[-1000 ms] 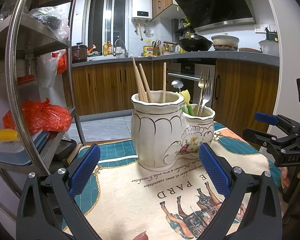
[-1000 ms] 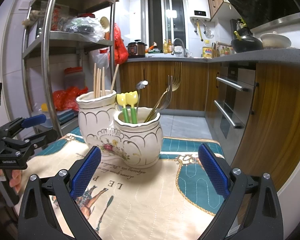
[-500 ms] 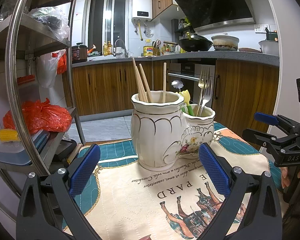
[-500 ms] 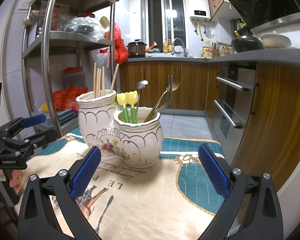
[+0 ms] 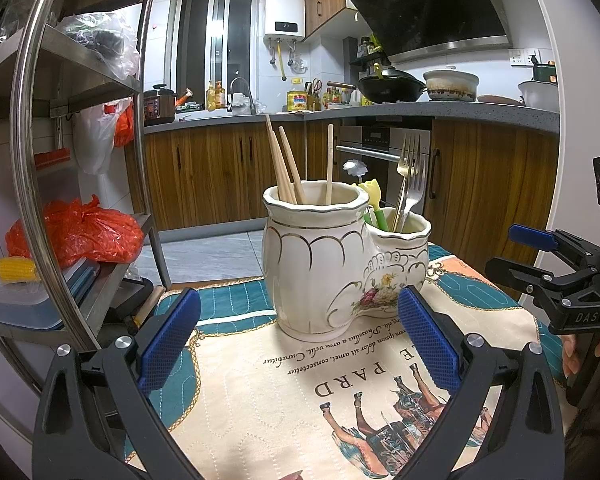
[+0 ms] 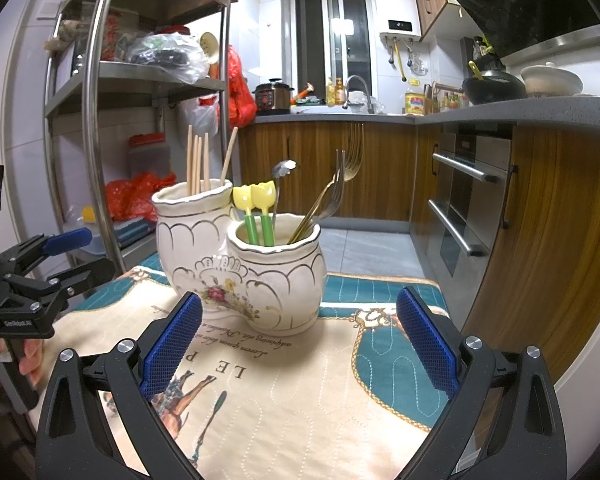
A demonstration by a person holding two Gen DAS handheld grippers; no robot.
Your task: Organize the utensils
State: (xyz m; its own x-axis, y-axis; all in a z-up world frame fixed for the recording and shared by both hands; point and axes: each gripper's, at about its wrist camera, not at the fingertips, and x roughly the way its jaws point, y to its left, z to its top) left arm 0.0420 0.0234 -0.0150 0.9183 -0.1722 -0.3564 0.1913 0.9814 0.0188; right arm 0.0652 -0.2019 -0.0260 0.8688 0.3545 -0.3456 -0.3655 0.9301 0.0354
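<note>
A white double ceramic holder [image 5: 324, 264] [image 6: 236, 260] stands on a patterned cloth [image 5: 284, 392]. Its taller pot holds wooden chopsticks [image 5: 284, 168] [image 6: 198, 164]. Its lower pot holds metal forks [image 5: 408, 180] [image 6: 332, 196], a metal spoon [image 6: 280, 176] and two yellow-headed green utensils [image 6: 256, 208]. My left gripper [image 5: 300, 340] is open and empty, in front of the holder. My right gripper [image 6: 298, 340] is open and empty, in front of the lower pot. Each gripper shows at the edge of the other's view [image 5: 540, 264] [image 6: 56, 260].
A steel shelf rack [image 5: 80, 160] with bags and boxes stands left of the table. Wooden kitchen cabinets [image 5: 488, 192] and an oven [image 6: 460, 200] stand behind and to the right. The cloth's edge [image 6: 380, 284] drops off behind the holder.
</note>
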